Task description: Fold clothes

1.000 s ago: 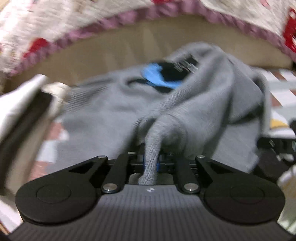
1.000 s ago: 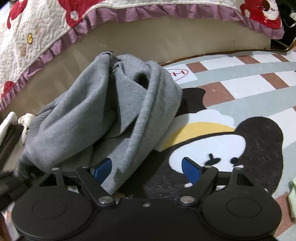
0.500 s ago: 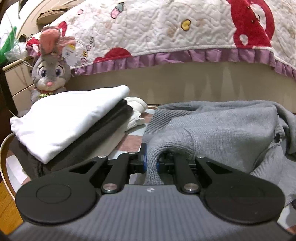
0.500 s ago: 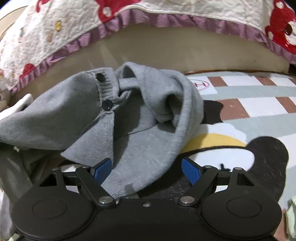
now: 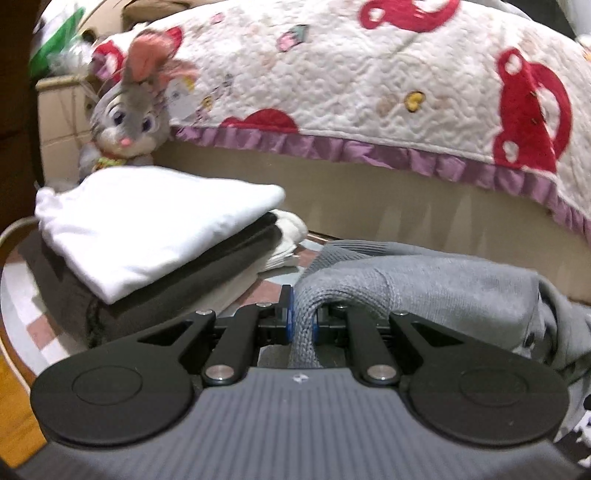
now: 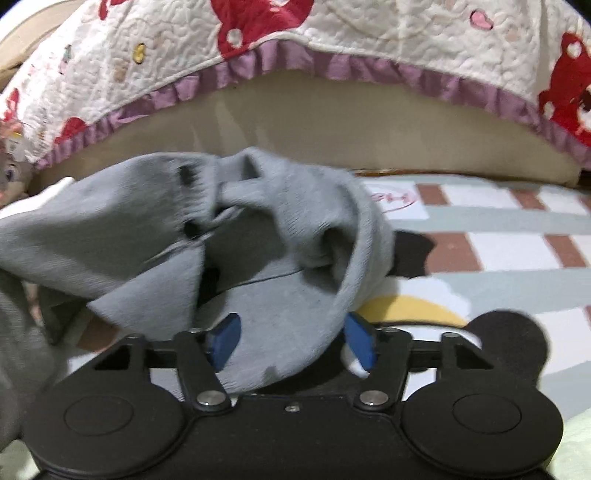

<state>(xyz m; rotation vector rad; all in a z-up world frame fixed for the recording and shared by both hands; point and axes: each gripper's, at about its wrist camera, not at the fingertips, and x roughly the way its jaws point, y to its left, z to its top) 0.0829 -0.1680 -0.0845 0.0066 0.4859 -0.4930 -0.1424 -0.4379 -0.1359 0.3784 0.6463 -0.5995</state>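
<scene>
On the left a stack of folded clothes (image 5: 147, 236) is done. The left gripper (image 5: 301, 321) pinches the ribbed edge of the grey cardigan (image 5: 443, 284), which lies crumpled on the rug (image 6: 498, 258). The right gripper (image 6: 291, 339) is closing around its hem, so folding has barely begun.

The right hand-held gripper (image 6: 291, 341) has its blue pads (image 6: 223, 339) closing, with a hanging fold of the grey cardigan (image 6: 258, 258) between them; whether they press it yet is unclear. The cardigan lies bunched on the patterned rug (image 6: 498, 258), its dark buttons (image 6: 190, 229) showing, toward the rug's left side. Along the rug's far edge runs the bed base (image 6: 332, 125), draped by a quilted bedspread (image 6: 369, 29) with a purple frill.
</scene>
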